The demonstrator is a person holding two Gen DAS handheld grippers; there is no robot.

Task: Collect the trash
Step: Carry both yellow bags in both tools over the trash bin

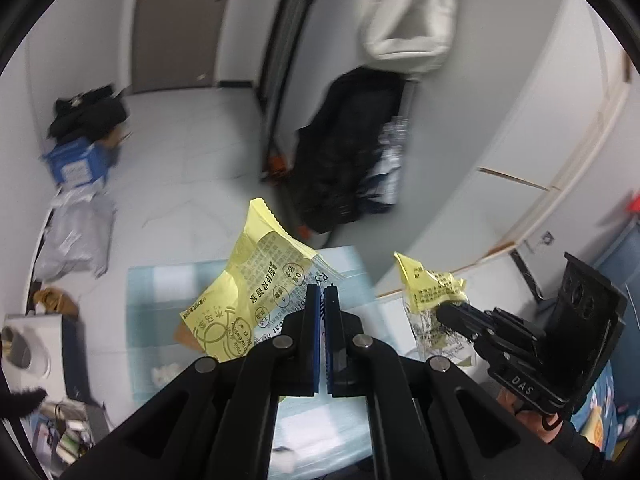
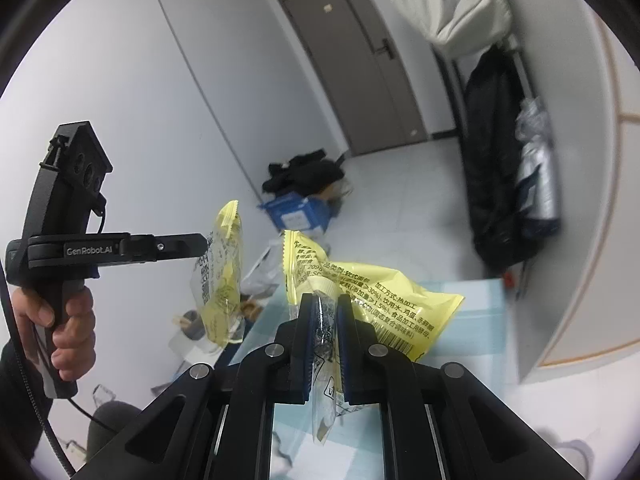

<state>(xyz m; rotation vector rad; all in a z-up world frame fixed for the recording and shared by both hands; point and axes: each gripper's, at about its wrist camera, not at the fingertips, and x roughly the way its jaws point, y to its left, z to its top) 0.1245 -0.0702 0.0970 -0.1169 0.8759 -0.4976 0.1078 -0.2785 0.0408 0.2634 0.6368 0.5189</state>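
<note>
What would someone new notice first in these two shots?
Two bright yellow snack wrappers, one pinched in each set of tongs: the left tongs hold a wrapper above the pale blue table, the right tongs grip another wrapper. Beyond them, a blue box topped with dark clothes sits on the floor by the wall.

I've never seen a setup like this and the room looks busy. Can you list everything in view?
snack wrapper: 2, yellow and clear, one in the left gripper, one in the right gripper
table: 1, pale blue, below the grippers
cardboard box: 1, blue, on the floor by the wall
dark clothes: 1 pile, black, on the box
door: 1, grey-brown, far wall
hanging coats: black and white, right side
left gripper: black, shut on a wrapper
right gripper: black, shut on a wrapper
hand: holds the left gripper's handle
</note>
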